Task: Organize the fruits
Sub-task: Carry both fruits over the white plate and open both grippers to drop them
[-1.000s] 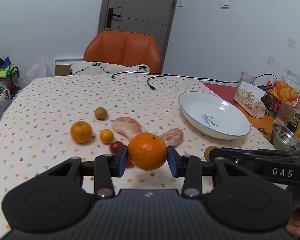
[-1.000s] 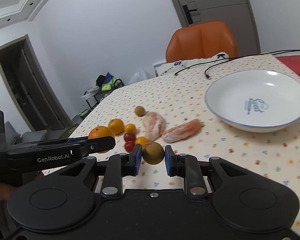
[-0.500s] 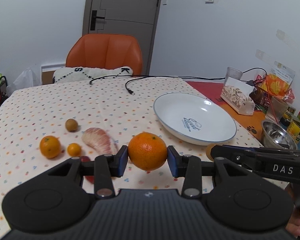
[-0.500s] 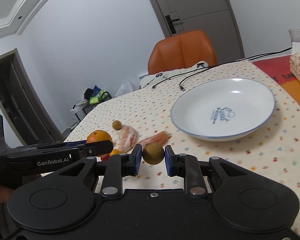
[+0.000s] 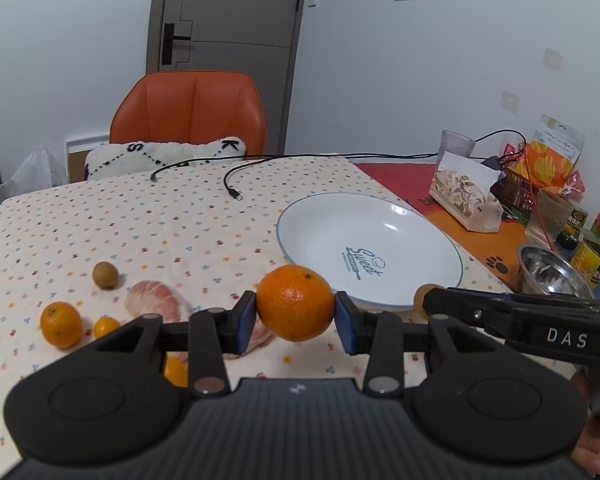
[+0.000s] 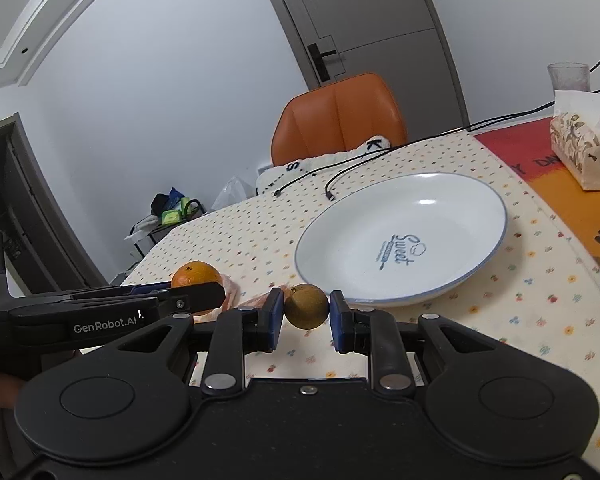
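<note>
Spotted cloth covers the table (image 5: 148, 216) we work over. Our left tool (image 5: 295, 316) clamps a dimpled round orange (image 5: 295, 302) between its blue pads, lifted clear of the cloth. Our right tool (image 6: 305, 312) grips a small brownish-green round fruit (image 6: 306, 305), also held off the table. Just beyond both tools lies the glossy white plate (image 5: 440, 280), shallow and blue-rimmed. Left of the left tool sit a peeled pinkish segment (image 5: 156, 304), two smooth small oranges (image 5: 60, 323) and another brownish fruit (image 5: 105, 275). Farther back stands an orange padded chair (image 5: 188, 108).
</note>
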